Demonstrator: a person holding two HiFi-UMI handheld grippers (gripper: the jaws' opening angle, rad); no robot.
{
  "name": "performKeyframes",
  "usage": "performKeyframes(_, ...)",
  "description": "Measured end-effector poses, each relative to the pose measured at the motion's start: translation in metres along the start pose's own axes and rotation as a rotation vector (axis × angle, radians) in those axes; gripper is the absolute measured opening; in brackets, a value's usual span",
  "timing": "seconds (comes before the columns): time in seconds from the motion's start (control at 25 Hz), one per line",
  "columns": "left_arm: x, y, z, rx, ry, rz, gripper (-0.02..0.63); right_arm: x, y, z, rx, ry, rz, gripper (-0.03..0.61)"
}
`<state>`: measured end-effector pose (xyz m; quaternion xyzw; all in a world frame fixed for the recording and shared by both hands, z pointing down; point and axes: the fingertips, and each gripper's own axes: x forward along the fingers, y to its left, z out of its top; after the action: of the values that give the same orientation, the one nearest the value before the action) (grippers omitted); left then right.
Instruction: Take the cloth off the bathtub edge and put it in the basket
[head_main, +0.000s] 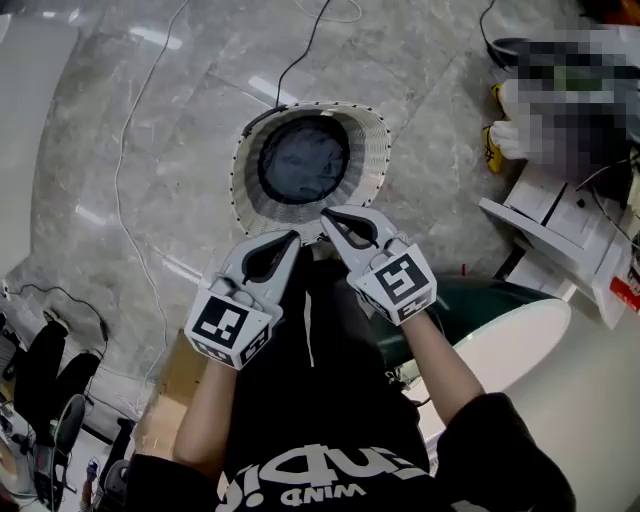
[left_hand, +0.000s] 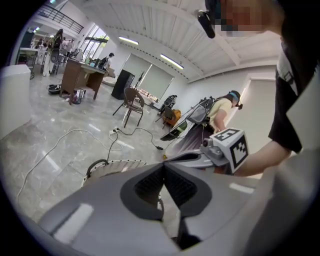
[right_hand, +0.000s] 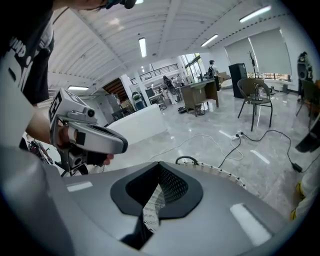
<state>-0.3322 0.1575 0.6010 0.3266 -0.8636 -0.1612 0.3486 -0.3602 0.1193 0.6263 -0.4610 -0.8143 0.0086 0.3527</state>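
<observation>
A dark grey cloth (head_main: 303, 160) lies bunched inside the round white woven basket (head_main: 372, 150) on the marble floor. Both grippers hover side by side just this side of the basket's near rim. My left gripper (head_main: 293, 238) is shut, tips touching, with nothing between them. My right gripper (head_main: 326, 214) is shut and empty too. In the left gripper view the basket (left_hand: 112, 167) shows past the closed jaws, with the right gripper (left_hand: 170, 156) alongside. In the right gripper view the basket rim (right_hand: 220, 172) and the left gripper (right_hand: 124, 146) appear. The white tub with a dark green side (head_main: 505, 345) stands at the right.
Thin cables (head_main: 125, 150) trail over the floor left of and behind the basket. A white shelf unit (head_main: 560, 225) and a yellow item (head_main: 492, 150) stand at the right. A chair (right_hand: 256, 100) and a desk (right_hand: 200, 92) stand far off. Dark gear (head_main: 45, 370) lies at the lower left.
</observation>
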Motion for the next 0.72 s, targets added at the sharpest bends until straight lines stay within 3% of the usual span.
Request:
performKeyframes(0.36, -0.058, -0.056, 0.056, 0.020, -0.074, 0.011, -0.002, -0.079, 0.051, 0.070, -0.072, -0.080, -0.007, 0.009)
performKeyframes(0.72, -0.104, -0.136, 0.083, 0.095, -0.141, -0.030, -0.002, -0.164, 0.107, 0.096, -0.116, -0.201, -0.020, 0.009)
